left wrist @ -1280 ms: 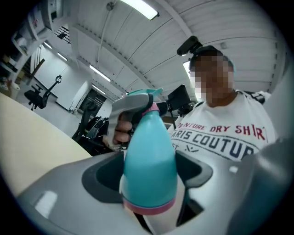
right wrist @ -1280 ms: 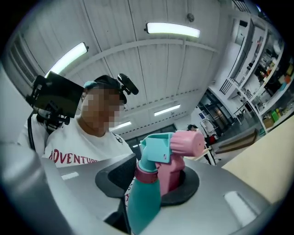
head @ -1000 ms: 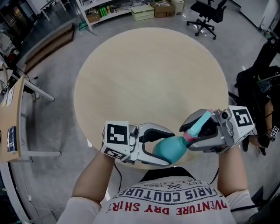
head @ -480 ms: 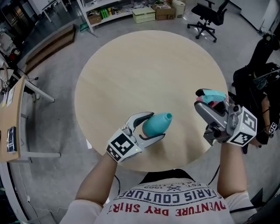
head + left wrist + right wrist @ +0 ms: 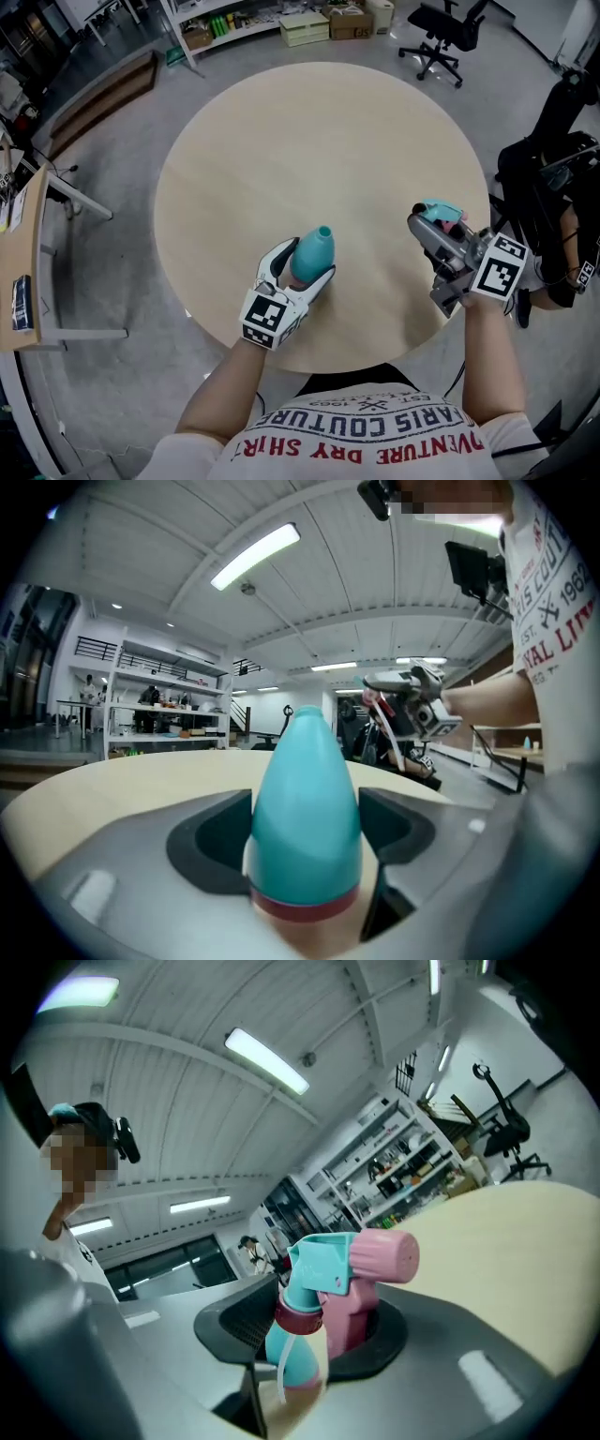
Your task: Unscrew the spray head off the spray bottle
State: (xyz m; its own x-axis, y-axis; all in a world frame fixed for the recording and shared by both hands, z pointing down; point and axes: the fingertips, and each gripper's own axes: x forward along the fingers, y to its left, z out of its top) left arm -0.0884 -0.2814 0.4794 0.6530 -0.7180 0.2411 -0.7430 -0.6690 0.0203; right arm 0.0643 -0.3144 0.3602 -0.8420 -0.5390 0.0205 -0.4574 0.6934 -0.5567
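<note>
Spray bottle (image 5: pixel 310 255), headless, sits clamped between the jaws of the left gripper (image 5: pixel 302 265) over the near part of the round table (image 5: pixel 319 131), its narrow neck pointing away from the person. Well apart to the right, by the table's edge, the right gripper (image 5: pixel 429 225) is closed on the teal-and-pink spray head (image 5: pixel 342 1269), a thin dip tube (image 5: pixel 285 1358) trailing from it.

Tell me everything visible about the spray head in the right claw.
The teal-and-pink plastic trigger spray head is unscrewed, apart from the teal bottle. It has a round pink nozzle, pink trigger, dark red collar and a pale dip tube hanging below. The right claw grips it at the round beige table's right edge.
</note>
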